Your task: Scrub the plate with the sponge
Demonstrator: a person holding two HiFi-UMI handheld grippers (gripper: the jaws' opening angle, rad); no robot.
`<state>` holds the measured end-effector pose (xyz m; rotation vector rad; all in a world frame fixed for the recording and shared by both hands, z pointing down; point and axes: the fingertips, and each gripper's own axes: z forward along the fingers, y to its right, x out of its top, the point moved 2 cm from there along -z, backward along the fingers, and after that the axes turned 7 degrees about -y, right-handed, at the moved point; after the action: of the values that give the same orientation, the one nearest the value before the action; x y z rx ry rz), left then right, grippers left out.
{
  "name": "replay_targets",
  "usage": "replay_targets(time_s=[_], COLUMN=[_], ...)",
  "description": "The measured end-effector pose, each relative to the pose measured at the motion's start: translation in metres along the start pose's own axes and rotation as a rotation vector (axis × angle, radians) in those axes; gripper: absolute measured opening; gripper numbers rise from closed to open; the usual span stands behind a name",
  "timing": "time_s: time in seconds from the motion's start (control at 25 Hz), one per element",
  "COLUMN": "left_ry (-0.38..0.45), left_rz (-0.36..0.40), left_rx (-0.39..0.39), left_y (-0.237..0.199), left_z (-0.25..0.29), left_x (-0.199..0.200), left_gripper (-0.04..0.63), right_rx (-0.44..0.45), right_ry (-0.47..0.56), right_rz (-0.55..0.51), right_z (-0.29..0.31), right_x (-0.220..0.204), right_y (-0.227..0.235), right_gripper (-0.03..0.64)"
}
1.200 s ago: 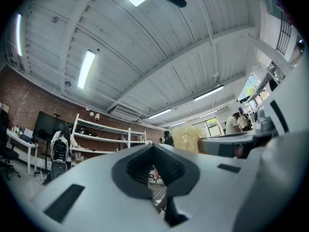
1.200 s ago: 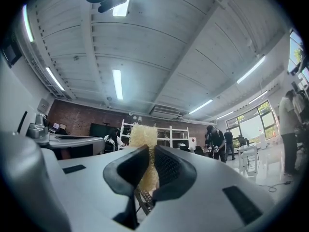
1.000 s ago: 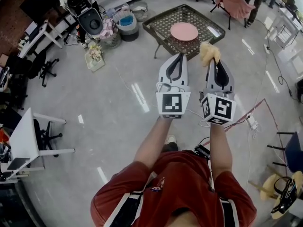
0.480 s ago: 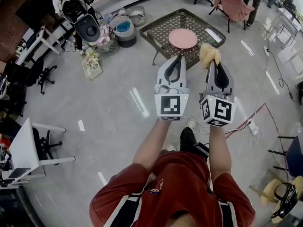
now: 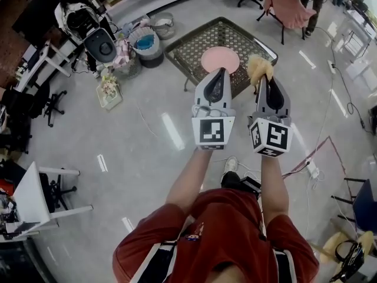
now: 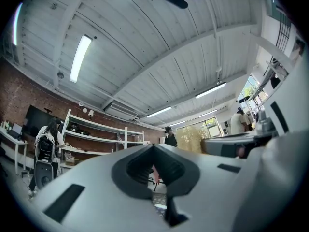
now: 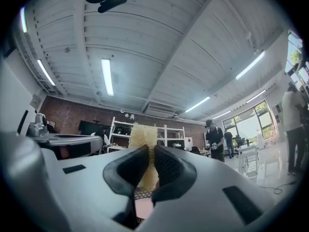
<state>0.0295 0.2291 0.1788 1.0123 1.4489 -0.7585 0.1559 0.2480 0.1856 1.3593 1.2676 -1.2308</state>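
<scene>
Item 1. Left gripper (image 5: 218, 71): being held out ahead of the person at 12 o'clock, level with the right one. In the left gripper view (image 6: 153, 151) its jaws are being pressed tip to tip, with nothing being carried between them. Only background is being seen through the hollow behind the tips.

Item 2. Right gripper (image 5: 263, 79): being held just beside the left gripper, at its 3 o'clock. Its jaws are being clamped on the sponge, as is being shown in the right gripper view (image 7: 148, 151).

Item 3. Sponge (image 5: 259, 65): yellow and coarse. It is being pinched at its lower part, and its upper part is being shown upright above the jaw tips (image 7: 143, 135). In the head view it is being seen at 3 o'clock of the plate, apart from it.

Item 4. Plate (image 5: 219, 58): pink and round, being borne flat on the table. It is being seen at 12 o'clock of the left gripper's tip. A pink strip of it is also being glimpsed under the right jaws (image 7: 145, 210).

Item 5. Table (image 5: 184, 47): dark lattice top, being stood on the grey floor.

Item 6. Basket (image 5: 143, 40): blue inside, being kept among clutter at 9 o'clock of the table.

Item 7. Chair (image 5: 288, 2): being draped in pink cloth, at 2 o'clock of the table.
</scene>
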Motion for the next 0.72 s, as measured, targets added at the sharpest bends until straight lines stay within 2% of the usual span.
replay_targets(time_s=[0.08,0.2,0.32,0.48,0.72], left_ry=[-0.001,-0.002,-0.005,-0.010,-0.016], left_rz=[-0.001,0.037,0.025,0.067,0.077], left_rx=[0.007,0.004,0.014,0.008,0.023], left_y=[0.000,-0.003,-0.001,0.011,0.019], left_z=[0.023,0.057,0.087,0.126,0.166], left_x=[-0.002,-0.006,-0.008,-0.013,-0.016], left_gripper=[0.014,0.014,0.014,0.014,0.014], right_rx=[0.003,0.007,0.012,0.015,0.021], right_ry=[-0.002,-0.008,-0.018,-0.018,-0.020], right_rz=[0.003,0.013,0.023,0.036,0.058], right_z=[0.019,0.050,0.076,0.104,0.137], right_x=[-0.001,-0.006,-0.011,-0.016,-0.022], right_y=[0.013,0.028,0.046,0.075,0.108], right_gripper=[0.042,0.042,0.043,0.043,0.043])
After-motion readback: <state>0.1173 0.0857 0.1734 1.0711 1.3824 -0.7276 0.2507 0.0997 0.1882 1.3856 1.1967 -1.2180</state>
